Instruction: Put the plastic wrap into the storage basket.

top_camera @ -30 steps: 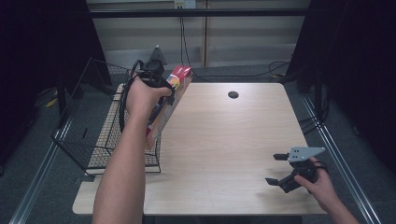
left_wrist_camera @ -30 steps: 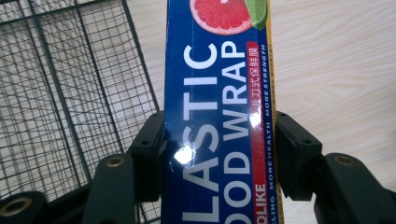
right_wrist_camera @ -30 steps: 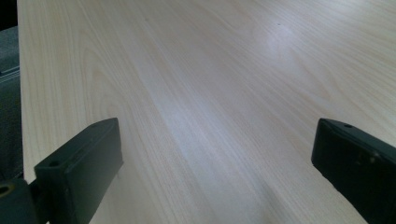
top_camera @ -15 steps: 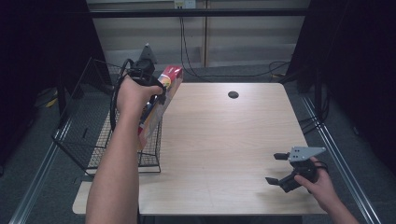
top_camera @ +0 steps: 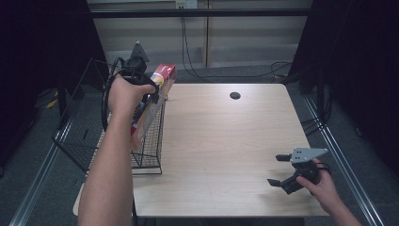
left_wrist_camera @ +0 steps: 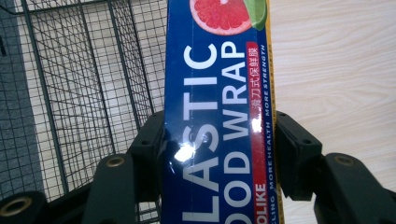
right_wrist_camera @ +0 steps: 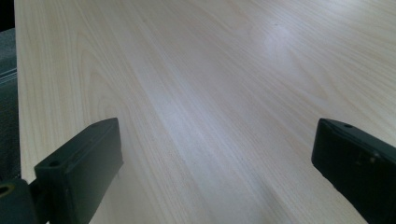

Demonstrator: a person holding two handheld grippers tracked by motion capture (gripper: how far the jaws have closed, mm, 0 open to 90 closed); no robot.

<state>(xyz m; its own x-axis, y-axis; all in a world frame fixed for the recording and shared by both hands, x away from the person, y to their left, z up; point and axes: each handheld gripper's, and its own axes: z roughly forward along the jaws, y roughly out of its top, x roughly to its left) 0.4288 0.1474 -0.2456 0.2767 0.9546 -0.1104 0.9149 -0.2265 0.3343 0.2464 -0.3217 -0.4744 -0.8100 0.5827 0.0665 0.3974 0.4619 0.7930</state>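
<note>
A long blue box of plastic food wrap [left_wrist_camera: 219, 116] with a grapefruit picture is clamped between the jaws of my left gripper [left_wrist_camera: 219, 154]. In the high view the box [top_camera: 153, 101] hangs tilted over the right wall of a black wire basket [top_camera: 84, 136], its red end up, held by my left gripper [top_camera: 146, 96]. My right gripper [top_camera: 281, 170] rests near the table's front right corner, jaws spread wide. In the right gripper view the right gripper [right_wrist_camera: 215, 168] has only bare wood between its jaws.
The wire basket [left_wrist_camera: 70, 93] stands on the left part of the light wooden table [top_camera: 226, 141]. A round dark cable hole [top_camera: 235, 95] sits near the table's far edge. Cables hang behind the table.
My left hand has carried the box leftward, from over the table's left side to above the basket's right wall. The right gripper has stayed put.
</note>
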